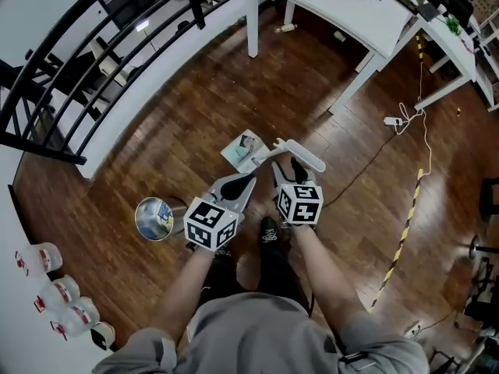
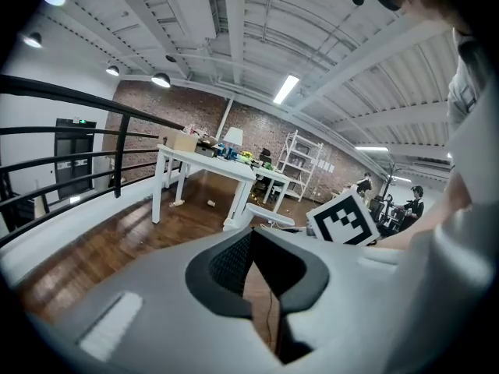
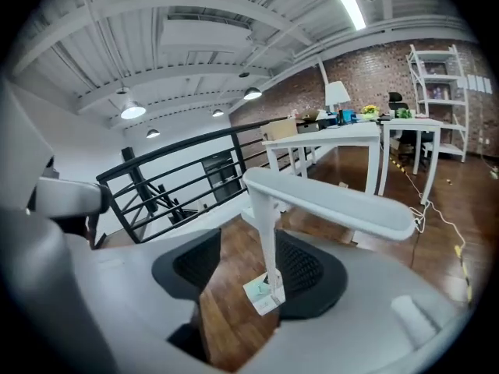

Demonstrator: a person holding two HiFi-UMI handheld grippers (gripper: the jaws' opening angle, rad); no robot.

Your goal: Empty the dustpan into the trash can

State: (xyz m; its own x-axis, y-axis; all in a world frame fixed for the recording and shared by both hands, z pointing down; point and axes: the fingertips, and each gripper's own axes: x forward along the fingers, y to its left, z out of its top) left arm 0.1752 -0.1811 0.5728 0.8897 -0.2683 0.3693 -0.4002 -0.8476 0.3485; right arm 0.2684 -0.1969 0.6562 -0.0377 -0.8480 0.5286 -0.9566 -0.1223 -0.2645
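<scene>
Nothing of the emptying is done yet, as far as I can see. The dustpan (image 1: 244, 151) stands on the wooden floor (image 1: 179, 107) ahead of me, with its tray flat down. Its long white handle (image 3: 267, 224) rises upright to a crossbar grip at the top. Something pale and greenish lies in the tray, too small for me to name. The trash can (image 1: 138, 213), a round metal one, sits on the floor near my left foot, left of the dustpan and apart from it, with something showing inside.

My right fingers (image 3: 308, 267) stand well apart and hold nothing. Looking along them, the handle's pole shows in the gap, closer to the right-hand pad, but neither pad presses on it. From above, the tips look just short of the grip. My left fingers (image 2: 228, 267) are closed tip to tip on nothing, with only floor showing through the slit below. They hang beside the right ones, roughly between dustpan and can.

I judge this to be the reach for the handle. Everything that matters is left: close on the handle, lift the dustpan, carry it over the can's mouth, and tip the tray so the contents slide in
</scene>
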